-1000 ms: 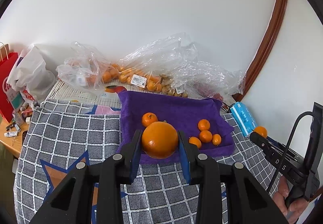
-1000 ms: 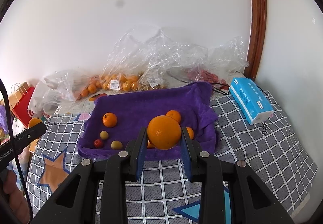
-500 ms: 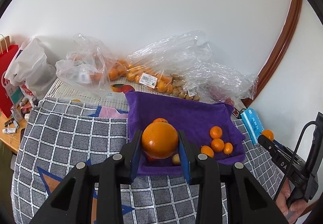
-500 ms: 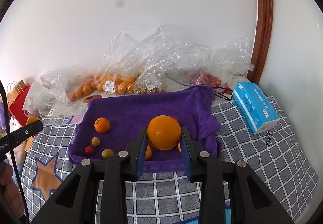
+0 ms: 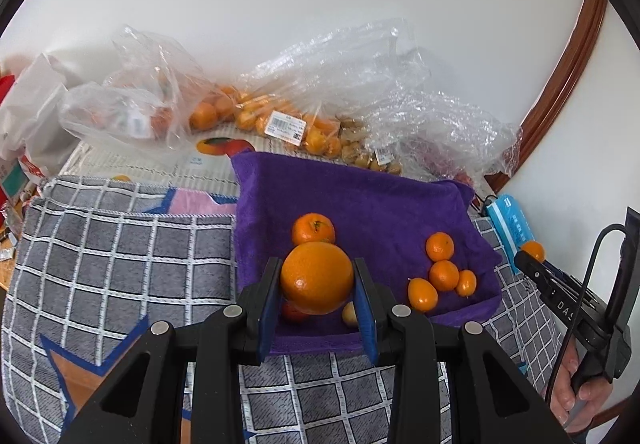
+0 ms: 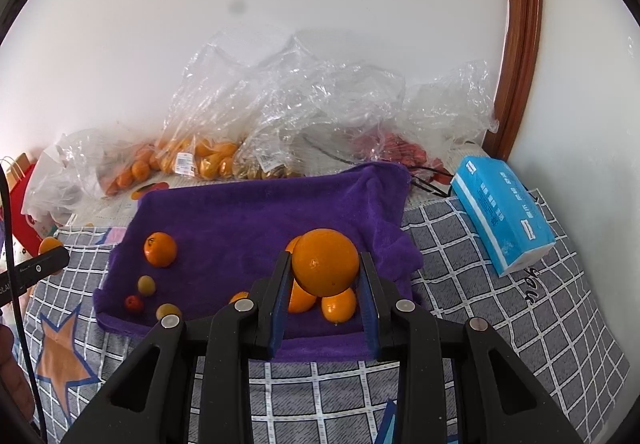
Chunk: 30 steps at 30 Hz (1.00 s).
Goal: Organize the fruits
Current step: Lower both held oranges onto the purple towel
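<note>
In my left gripper (image 5: 317, 286) I hold a large orange (image 5: 317, 277), round, bright, with a fine dimpled skin and a shiny spot on its front. It sits between the two blue pads, which press on its left and right sides, so the jaws are closed on it at about the width of the fruit. The fruit hangs over the near left part of the purple towel (image 5: 384, 212), just in front of a smaller mandarin (image 5: 313, 230). In my right gripper (image 6: 325, 272) there is a second large orange (image 6: 325, 262) of the same look, with a small dark dimple low on its left side. It is also clamped from both sides by the blue pads and stands a little above their tips, over the near right part of the towel, above a group of small mandarins (image 6: 338, 304). Both fruits are almost perfect balls, so I cannot name a long axis, and I cannot tell for sure where the stem ends point. On the towel's left side lie a red fruit (image 6: 133, 303) and two small yellowish fruits (image 6: 146, 285). A blue tissue pack (image 6: 502, 214) lies on the checked cloth (image 6: 520, 316), to the right.
</note>
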Motion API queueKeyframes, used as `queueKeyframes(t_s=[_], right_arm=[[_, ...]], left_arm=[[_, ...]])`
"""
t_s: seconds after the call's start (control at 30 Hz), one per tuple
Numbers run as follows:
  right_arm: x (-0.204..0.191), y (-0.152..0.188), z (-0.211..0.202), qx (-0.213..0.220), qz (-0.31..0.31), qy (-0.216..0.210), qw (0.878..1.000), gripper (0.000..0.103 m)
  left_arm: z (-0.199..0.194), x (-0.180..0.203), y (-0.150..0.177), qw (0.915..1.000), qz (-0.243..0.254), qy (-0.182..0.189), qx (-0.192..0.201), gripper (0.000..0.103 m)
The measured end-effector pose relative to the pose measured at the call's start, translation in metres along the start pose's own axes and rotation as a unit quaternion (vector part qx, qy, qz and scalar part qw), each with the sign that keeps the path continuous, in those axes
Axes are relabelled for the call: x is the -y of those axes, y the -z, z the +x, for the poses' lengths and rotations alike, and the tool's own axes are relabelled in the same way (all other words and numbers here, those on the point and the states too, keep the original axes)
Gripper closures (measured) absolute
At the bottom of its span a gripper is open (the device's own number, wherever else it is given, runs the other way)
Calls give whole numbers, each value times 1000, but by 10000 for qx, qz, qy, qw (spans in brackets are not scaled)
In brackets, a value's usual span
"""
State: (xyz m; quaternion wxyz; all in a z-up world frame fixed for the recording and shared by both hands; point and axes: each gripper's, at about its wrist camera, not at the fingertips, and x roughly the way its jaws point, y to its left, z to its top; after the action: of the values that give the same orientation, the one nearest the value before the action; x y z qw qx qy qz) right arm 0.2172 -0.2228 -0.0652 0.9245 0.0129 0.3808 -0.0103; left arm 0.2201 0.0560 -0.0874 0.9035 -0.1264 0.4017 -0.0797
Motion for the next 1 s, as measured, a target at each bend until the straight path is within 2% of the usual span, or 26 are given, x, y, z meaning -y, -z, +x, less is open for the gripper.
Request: queueKeyframes(t_s=[0.47, 0.87, 1.0], right_arm=[[15, 6, 58, -417, 179, 18, 9990, 71], [17, 6, 92, -479, 196, -8, 9987, 71], [18, 8, 99, -542, 206, -25, 9983, 71]], left_arm=[[57, 12, 11, 9984, 200, 56, -530, 71], [82, 23, 16, 9966, 367, 49, -741, 71], [85, 29, 17, 9960, 548, 23, -701, 71]])
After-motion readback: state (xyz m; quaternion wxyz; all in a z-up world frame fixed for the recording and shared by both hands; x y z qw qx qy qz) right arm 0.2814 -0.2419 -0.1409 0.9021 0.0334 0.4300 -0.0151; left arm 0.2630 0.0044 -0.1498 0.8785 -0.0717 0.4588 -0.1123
